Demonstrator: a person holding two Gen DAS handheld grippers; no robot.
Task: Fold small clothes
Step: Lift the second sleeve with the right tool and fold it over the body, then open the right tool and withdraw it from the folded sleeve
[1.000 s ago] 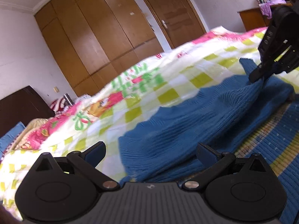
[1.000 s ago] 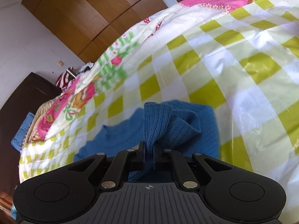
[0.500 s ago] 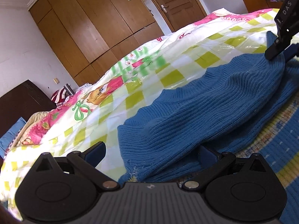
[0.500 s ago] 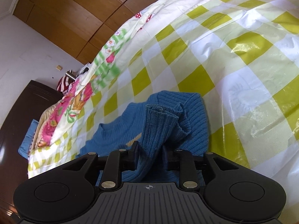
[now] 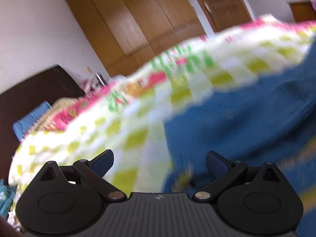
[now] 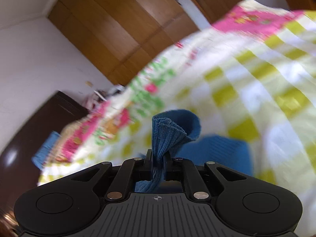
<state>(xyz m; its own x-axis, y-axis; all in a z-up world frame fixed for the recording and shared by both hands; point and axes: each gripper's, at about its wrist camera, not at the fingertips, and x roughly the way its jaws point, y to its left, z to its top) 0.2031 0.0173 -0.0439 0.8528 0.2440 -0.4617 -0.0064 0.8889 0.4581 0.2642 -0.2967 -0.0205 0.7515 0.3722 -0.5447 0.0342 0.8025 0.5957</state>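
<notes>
**Blue knit pinched in my right gripper, left one wide over the hem**

The blue sweater point(image 5: 237, 118) lies on the checked bedspread point(image 5: 138, 134). My right gripper point(image 6: 158, 159) points down at the bed, its jaws having just closed again, clamped on a bunched ribbed fold of the knit that stands up between them. My left gripper point(image 5: 160, 161) is spread wide, low over the sweater's near edge, gripping nothing. Beyond the bed are a wooden wardrobe point(image 5: 128, 23) and a dark headboard point(image 5: 35, 92). Bare bedspread stretches left and beyond the sweater.
</notes>
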